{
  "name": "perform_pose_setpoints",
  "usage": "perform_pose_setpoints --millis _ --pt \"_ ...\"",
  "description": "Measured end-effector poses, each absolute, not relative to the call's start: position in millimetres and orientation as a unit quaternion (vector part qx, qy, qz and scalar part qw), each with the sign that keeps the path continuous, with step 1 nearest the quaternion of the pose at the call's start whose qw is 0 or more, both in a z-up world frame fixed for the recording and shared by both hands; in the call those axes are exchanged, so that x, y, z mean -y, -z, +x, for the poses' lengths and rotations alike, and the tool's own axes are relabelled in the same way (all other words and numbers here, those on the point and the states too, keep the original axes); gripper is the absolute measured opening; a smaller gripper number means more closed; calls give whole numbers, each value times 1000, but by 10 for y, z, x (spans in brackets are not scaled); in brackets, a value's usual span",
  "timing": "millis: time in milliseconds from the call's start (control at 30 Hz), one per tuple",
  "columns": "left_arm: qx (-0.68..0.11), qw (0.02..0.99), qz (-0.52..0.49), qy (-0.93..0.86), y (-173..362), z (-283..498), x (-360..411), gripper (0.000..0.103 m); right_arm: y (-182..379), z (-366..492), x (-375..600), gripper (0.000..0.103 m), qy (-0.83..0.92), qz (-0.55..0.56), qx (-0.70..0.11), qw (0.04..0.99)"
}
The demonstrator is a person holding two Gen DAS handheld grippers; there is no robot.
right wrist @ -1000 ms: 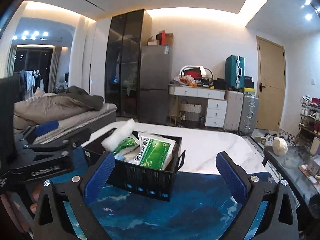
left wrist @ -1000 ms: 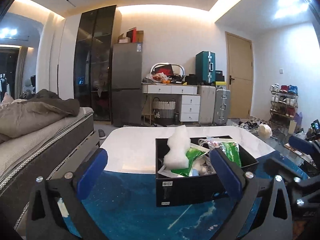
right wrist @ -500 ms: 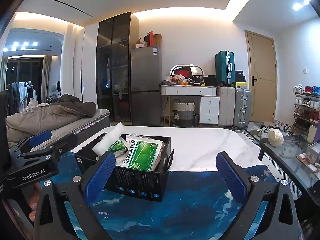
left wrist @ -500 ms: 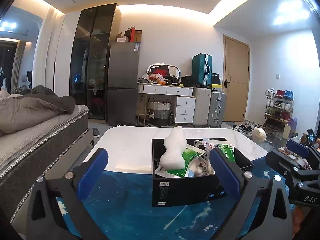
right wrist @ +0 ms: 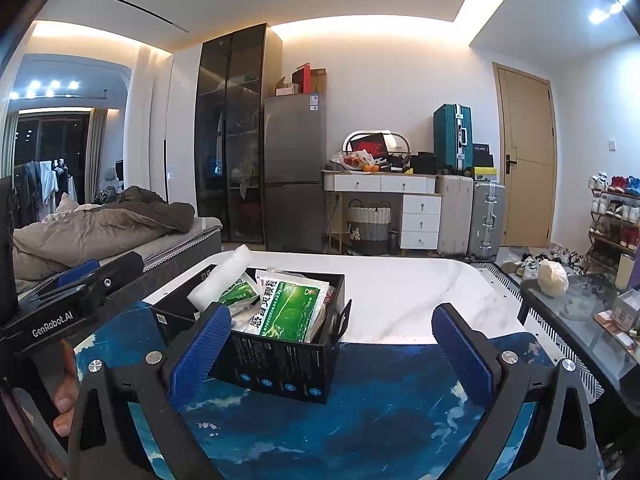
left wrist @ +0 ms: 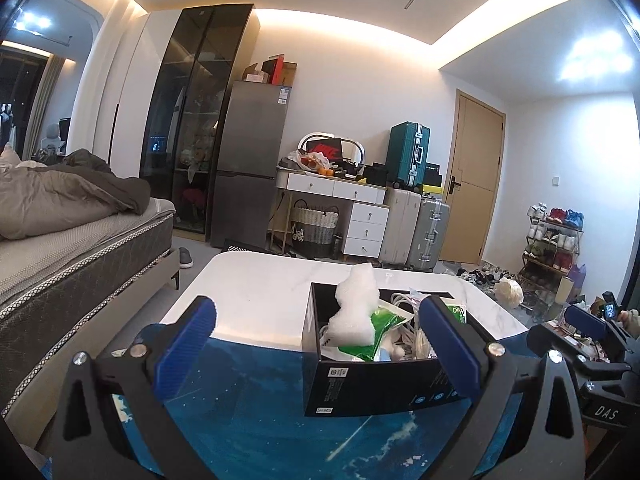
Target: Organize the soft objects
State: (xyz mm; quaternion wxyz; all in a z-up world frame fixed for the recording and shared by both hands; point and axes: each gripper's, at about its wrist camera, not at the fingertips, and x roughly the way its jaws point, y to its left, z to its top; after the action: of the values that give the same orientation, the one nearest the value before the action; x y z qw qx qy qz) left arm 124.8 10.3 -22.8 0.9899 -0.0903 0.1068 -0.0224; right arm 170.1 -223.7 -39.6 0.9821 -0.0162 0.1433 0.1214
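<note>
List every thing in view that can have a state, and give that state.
left gripper: open, empty
right gripper: open, empty
black box: open-topped, full, on the blue mat
white foam piece: sticking up out of the box
green packet: leaning in the box
door: shut
white drawers: shut

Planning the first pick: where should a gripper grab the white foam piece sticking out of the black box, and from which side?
Grip the white foam piece by its upper end, coming from above. That end stands clear over the rim of the black cardboard box, while its lower part is wedged among green packets. It leans at the box's left end, so the open left gripper looks better placed, probably.
</note>
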Motion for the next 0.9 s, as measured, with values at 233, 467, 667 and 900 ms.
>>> perform_pose_setpoints --millis 233,467,667,900 --pt "-122 989 -84 21 246 1332 -80 102 386 1702 2253 102 -128 -18 -139 982" --pt "-124 992 -22 23 233 1326 193 102 388 1719 2234 102 -129 -19 -139 982" --pt "-124 992 -30 16 215 1313 169 102 398 1719 2231 102 -128 -18 -138 982" --pt "-125 992 -23 18 221 1317 172 102 396 1715 2232 102 -129 -19 -139 982"
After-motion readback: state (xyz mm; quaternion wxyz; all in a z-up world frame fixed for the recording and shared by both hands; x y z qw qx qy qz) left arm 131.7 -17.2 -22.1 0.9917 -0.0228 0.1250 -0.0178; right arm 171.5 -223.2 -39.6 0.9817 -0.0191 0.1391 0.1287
